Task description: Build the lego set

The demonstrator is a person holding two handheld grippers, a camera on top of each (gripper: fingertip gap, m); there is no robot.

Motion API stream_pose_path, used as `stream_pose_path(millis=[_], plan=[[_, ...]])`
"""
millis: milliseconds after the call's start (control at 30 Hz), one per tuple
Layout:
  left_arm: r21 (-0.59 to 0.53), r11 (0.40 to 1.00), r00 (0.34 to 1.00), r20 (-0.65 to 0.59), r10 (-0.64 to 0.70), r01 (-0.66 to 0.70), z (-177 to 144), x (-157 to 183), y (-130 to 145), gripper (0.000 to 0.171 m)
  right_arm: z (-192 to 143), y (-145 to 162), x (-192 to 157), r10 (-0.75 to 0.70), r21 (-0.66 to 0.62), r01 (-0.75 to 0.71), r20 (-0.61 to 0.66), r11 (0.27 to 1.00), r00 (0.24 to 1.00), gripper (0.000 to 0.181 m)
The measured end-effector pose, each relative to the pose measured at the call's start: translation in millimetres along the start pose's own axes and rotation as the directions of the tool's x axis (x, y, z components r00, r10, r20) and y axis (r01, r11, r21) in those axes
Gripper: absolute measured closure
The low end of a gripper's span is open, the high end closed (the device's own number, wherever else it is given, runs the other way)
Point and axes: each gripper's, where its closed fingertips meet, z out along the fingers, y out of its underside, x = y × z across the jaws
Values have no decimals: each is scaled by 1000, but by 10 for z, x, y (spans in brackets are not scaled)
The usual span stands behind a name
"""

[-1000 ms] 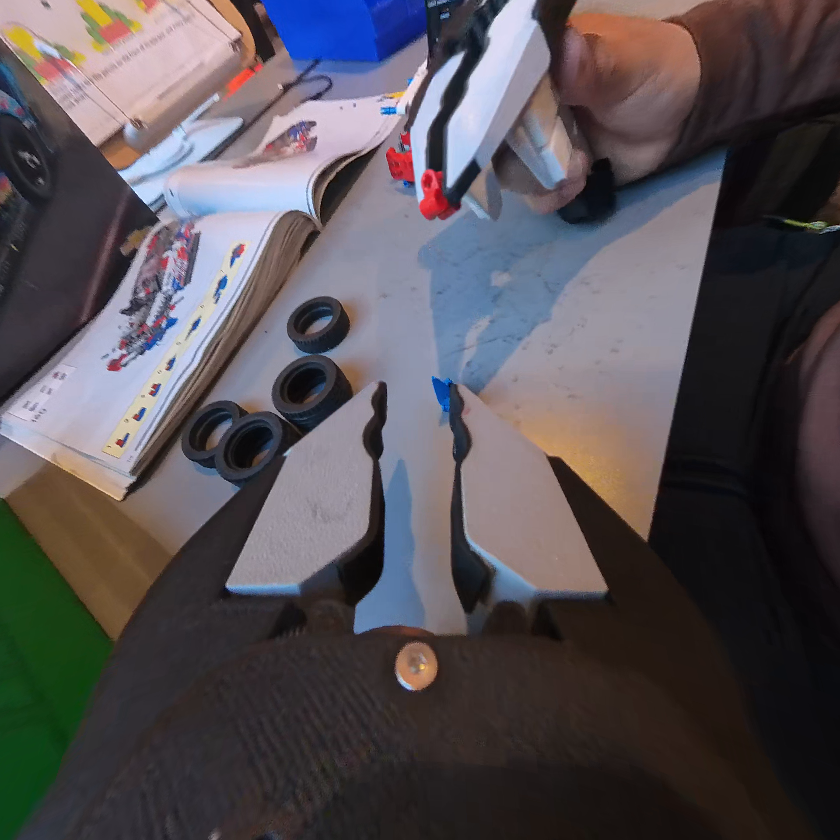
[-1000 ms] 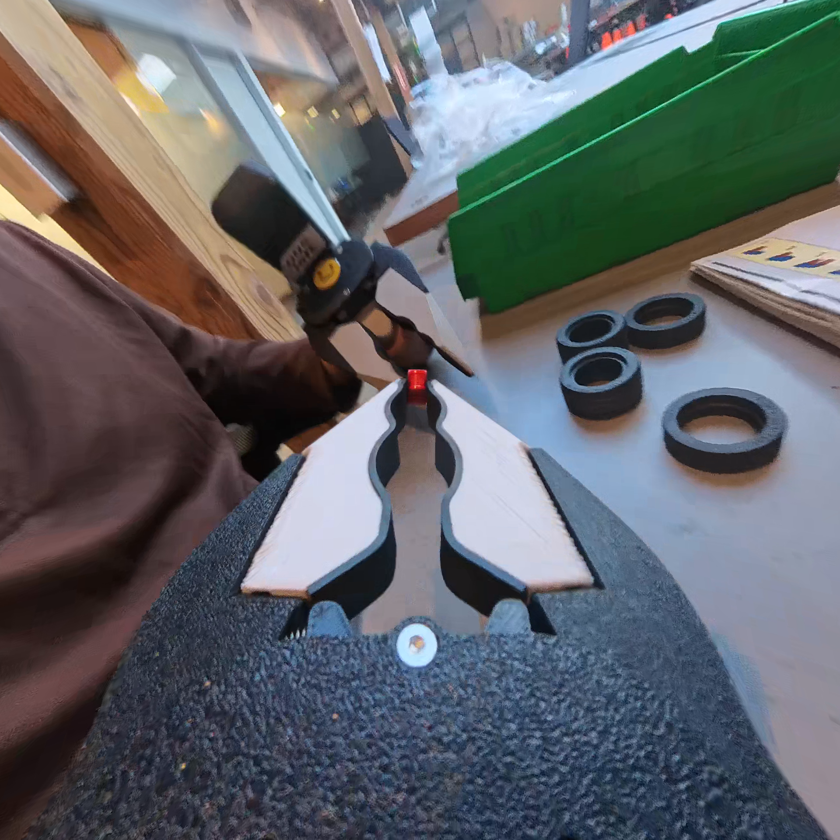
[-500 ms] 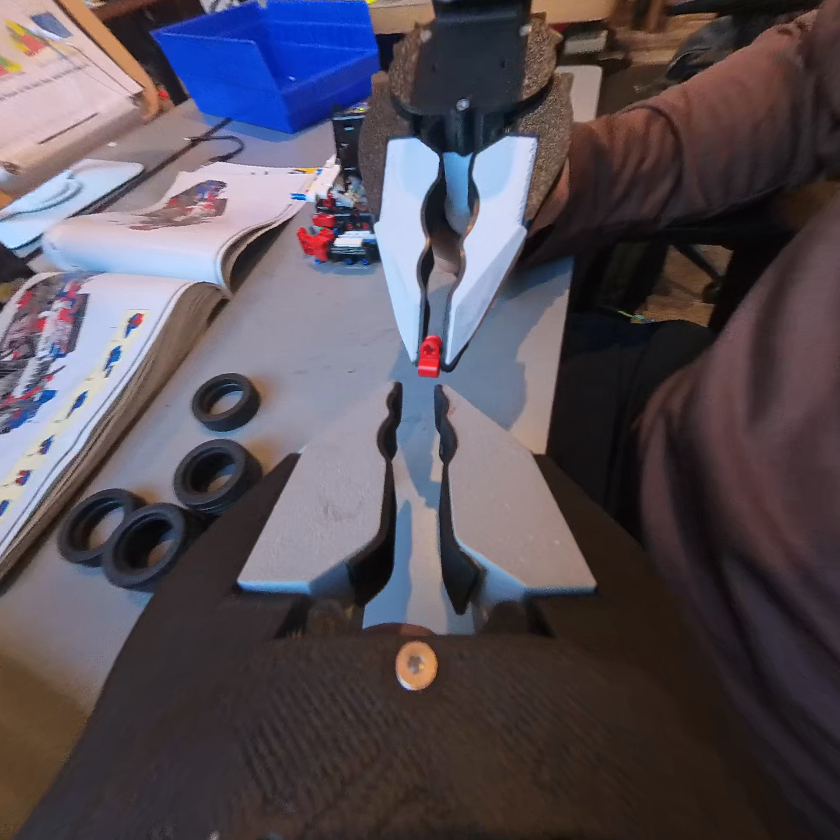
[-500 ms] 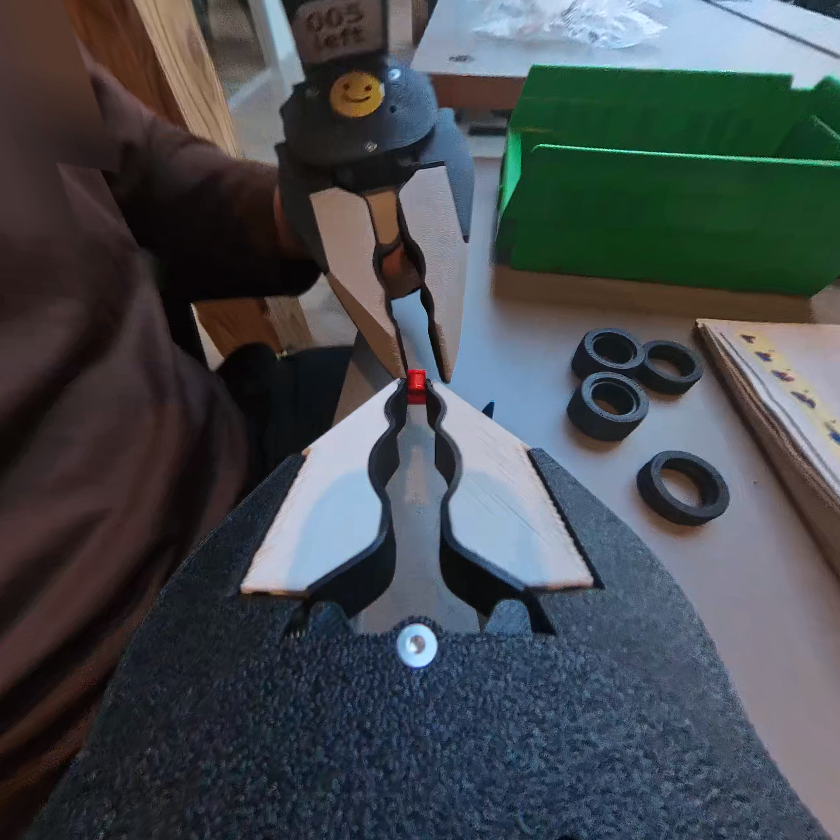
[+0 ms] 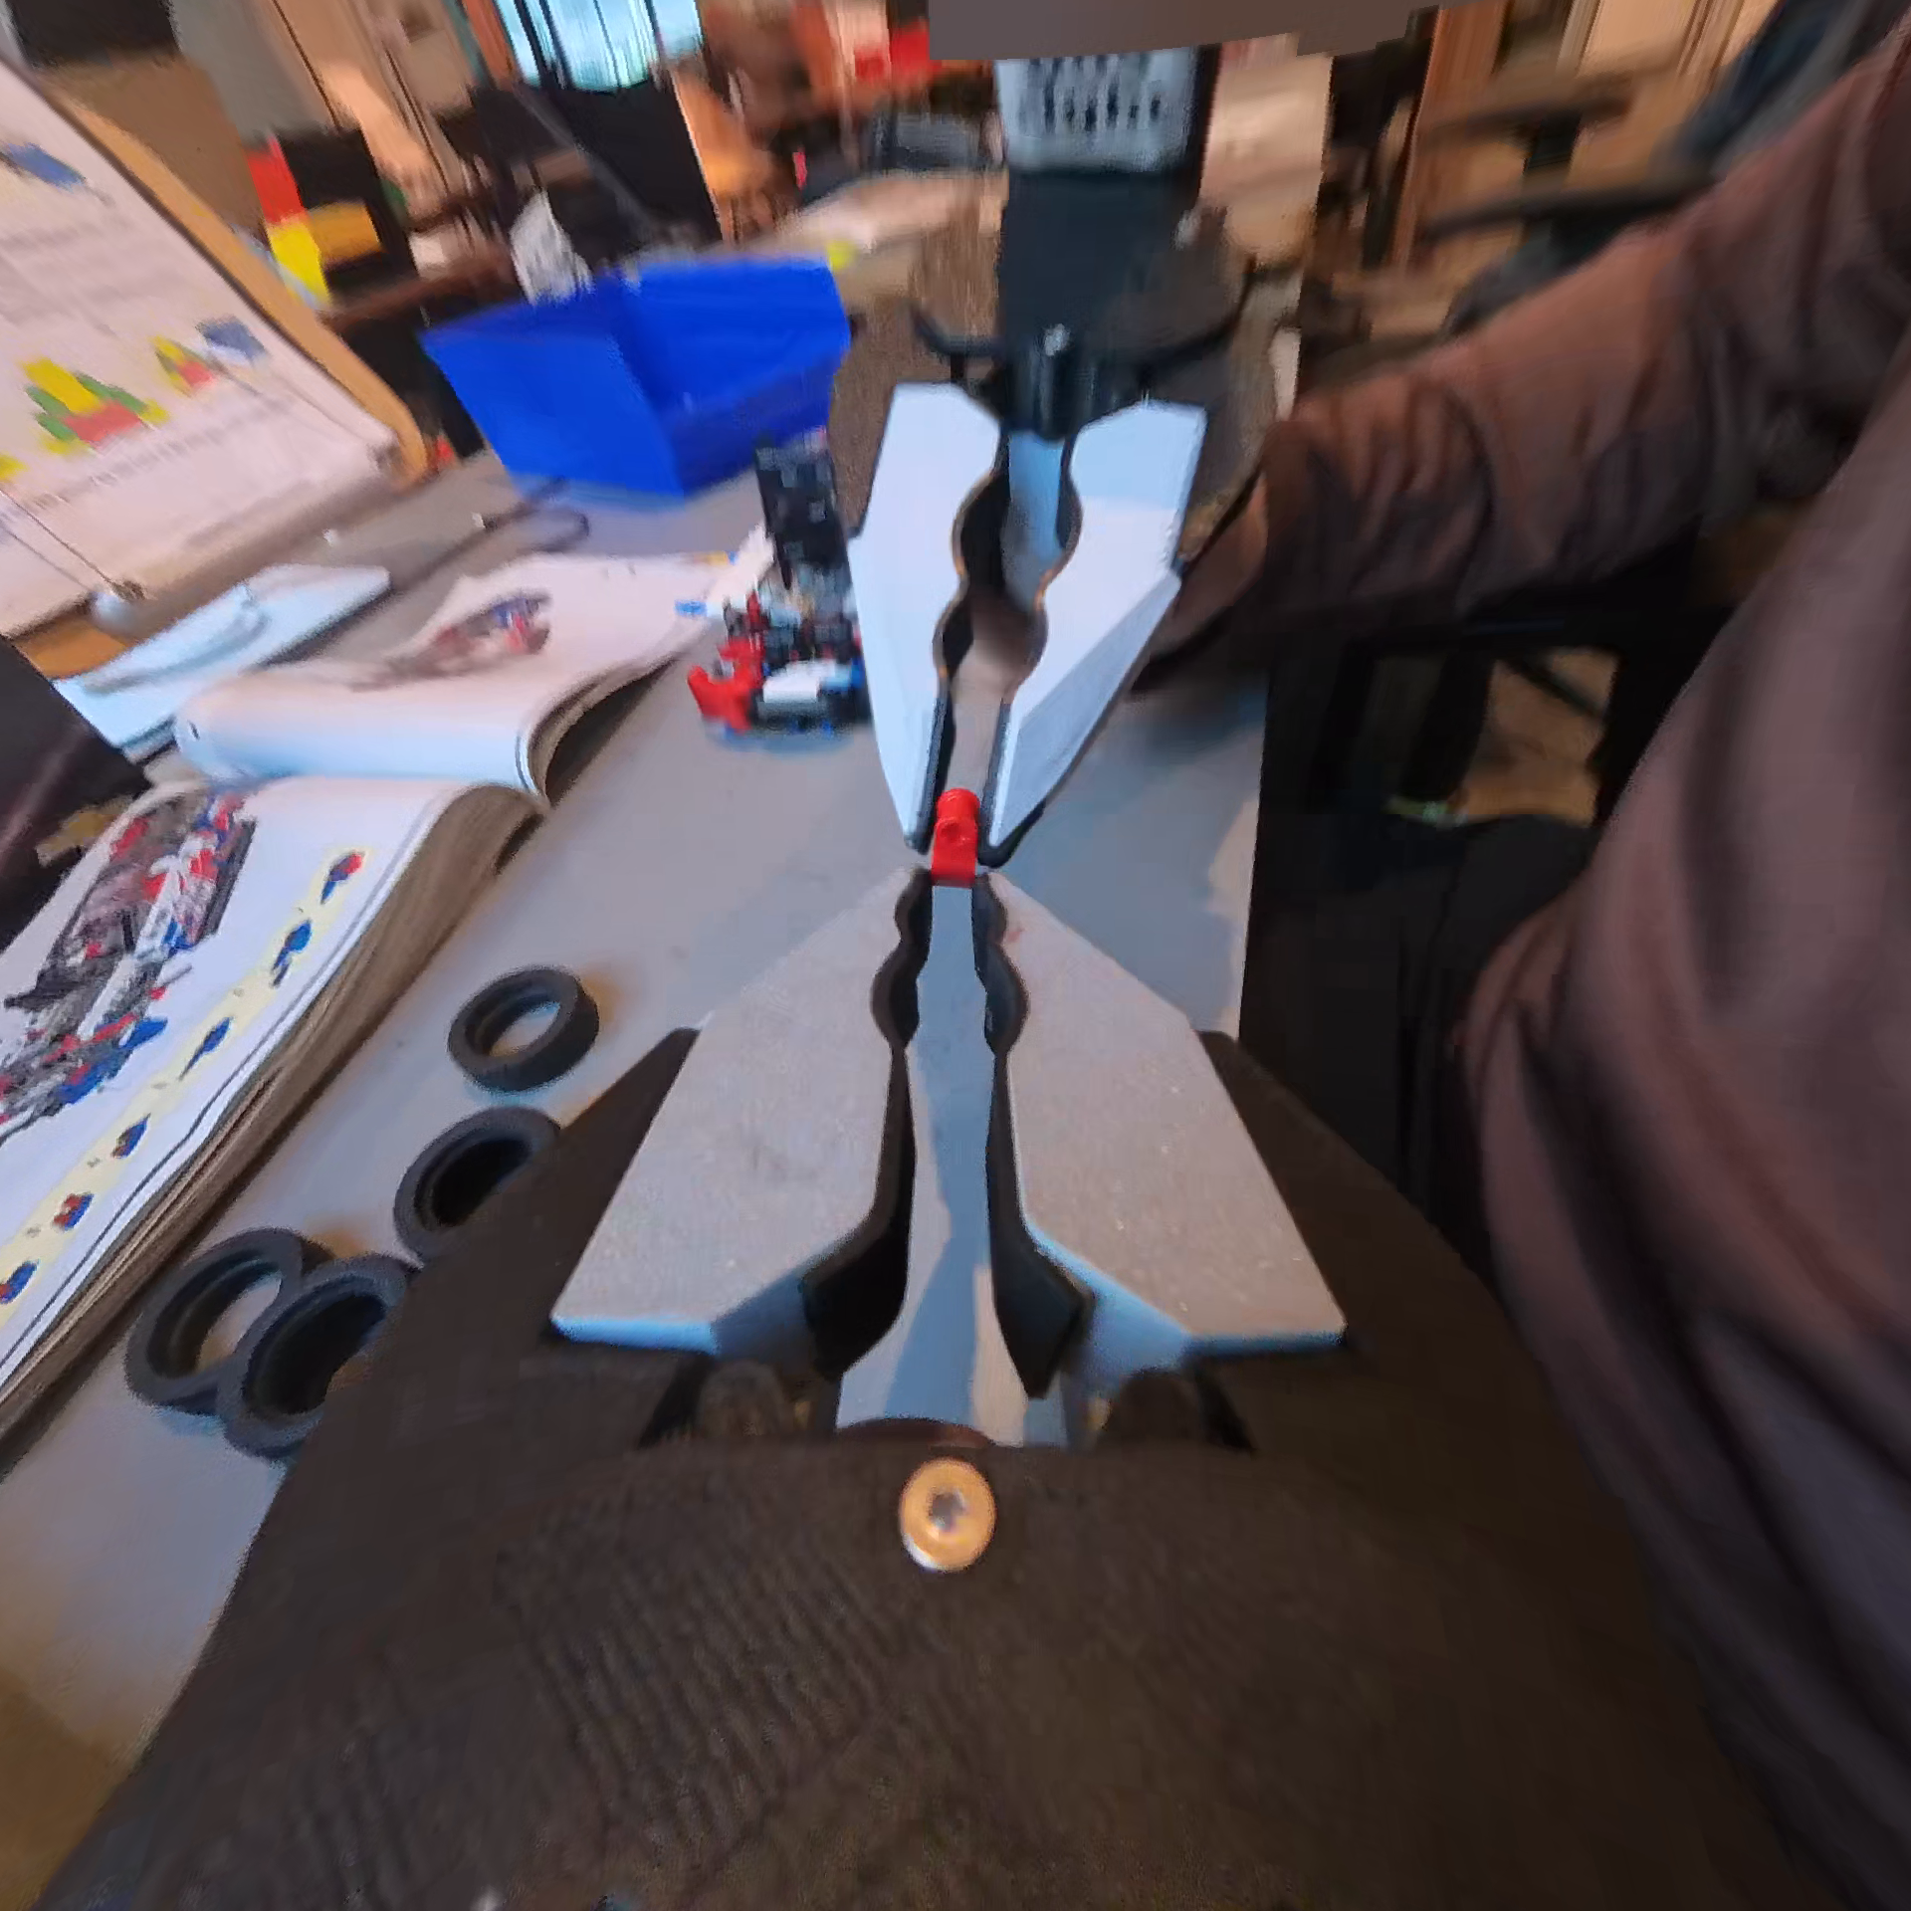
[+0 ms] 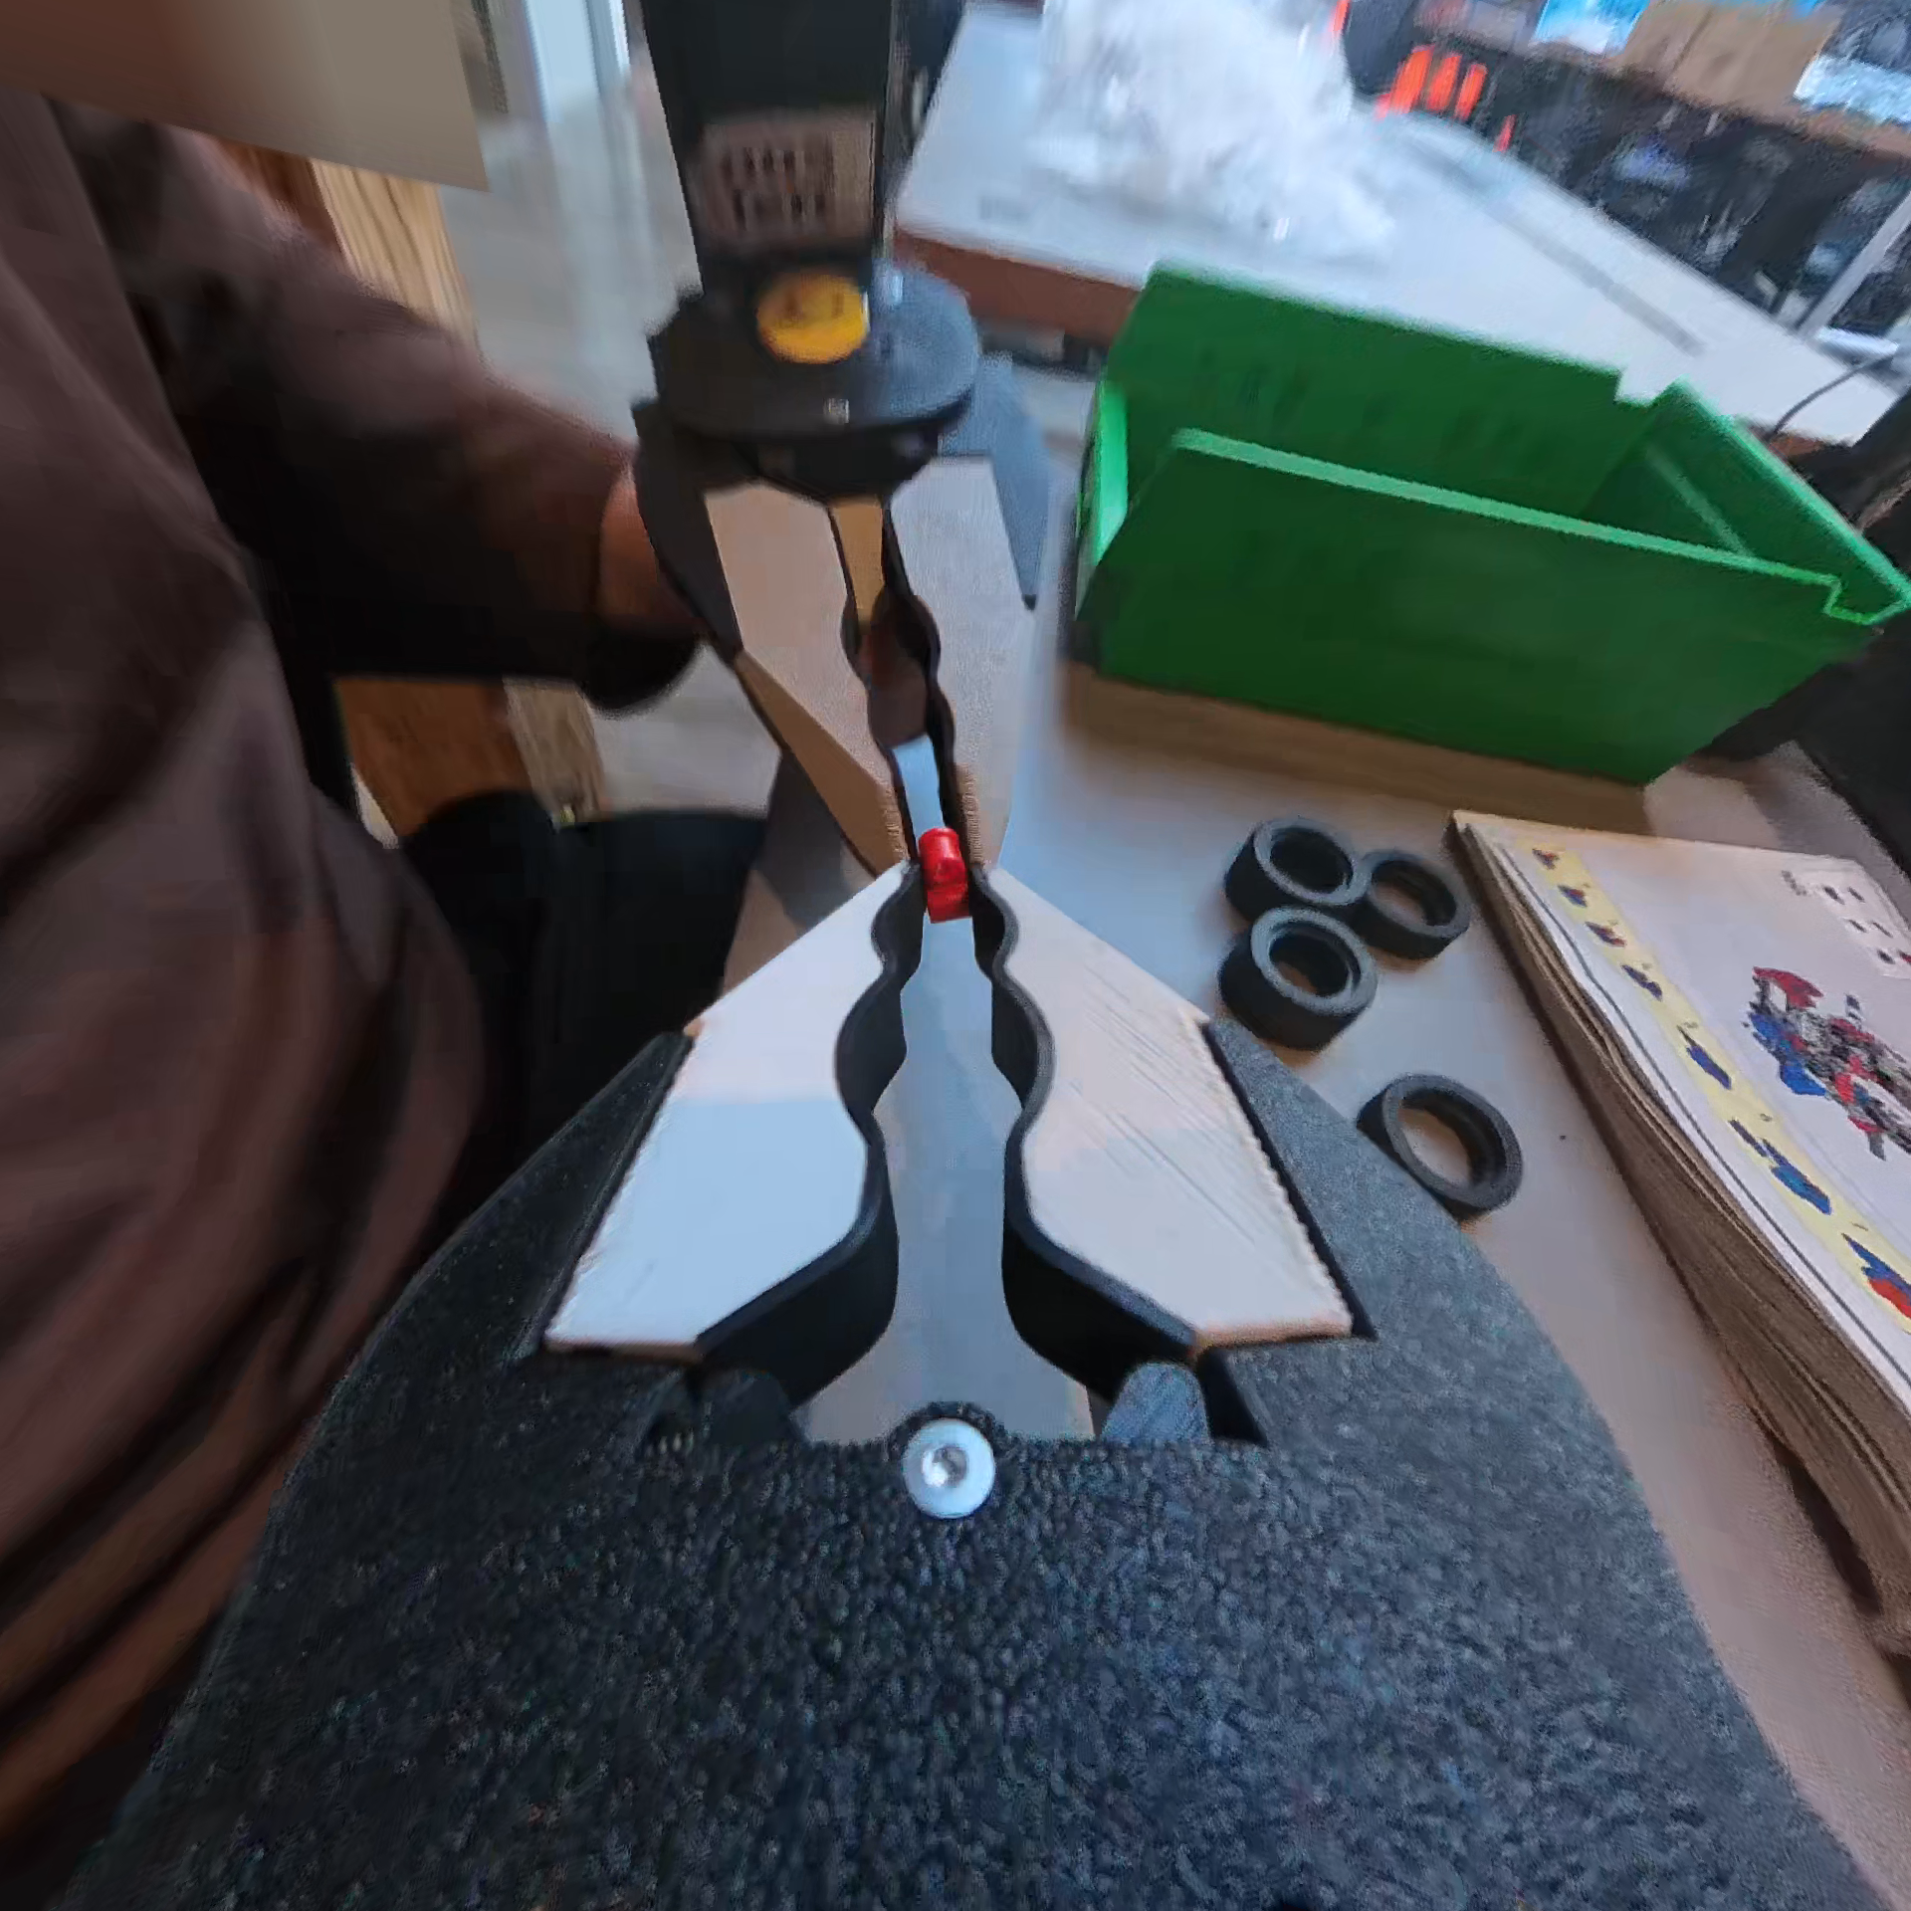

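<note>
While tips met | right gripper clamped red piece | left gripper slightly apart | risk: misaligned handover drops piece

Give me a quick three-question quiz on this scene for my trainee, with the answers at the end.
1. True or false: four black tyres lie on the table.
2. What colour is the small lego piece pinched at the tips of the right gripper? A blue, B red, C yellow.
3. Fill in: in the right wrist view, the bin behind the tyres is ____.
Key: 1 true; 2 B; 3 green.
</note>
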Motion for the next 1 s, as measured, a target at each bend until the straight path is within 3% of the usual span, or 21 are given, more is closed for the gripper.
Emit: stream_pose_path(millis=[133, 333, 533, 833, 1000], plan=[[205, 977, 998, -28, -51, 55, -118, -5, -277, 166, -122, -241, 29, 77, 134, -81, 34, 988, 996, 165], [294, 954, 997, -61, -49, 65, -120, 62, -369, 166, -127, -310, -56, 75, 160, -86, 76, 983, 994, 169], [309, 946, 994, -76, -81, 101, -111, 48, -376, 166, -134, -330, -44, 93, 163, -103, 69, 981, 993, 174], [209, 968, 987, -104, -119, 139, -13, 64, -202, 166, -68, -228, -51, 52, 114, -57, 45, 992, 998, 174], [167, 979, 987, -124, -100, 120, 13, 113, -146, 166, -59, -165, -105, 58, 102, -69, 101, 992, 993, 174]])
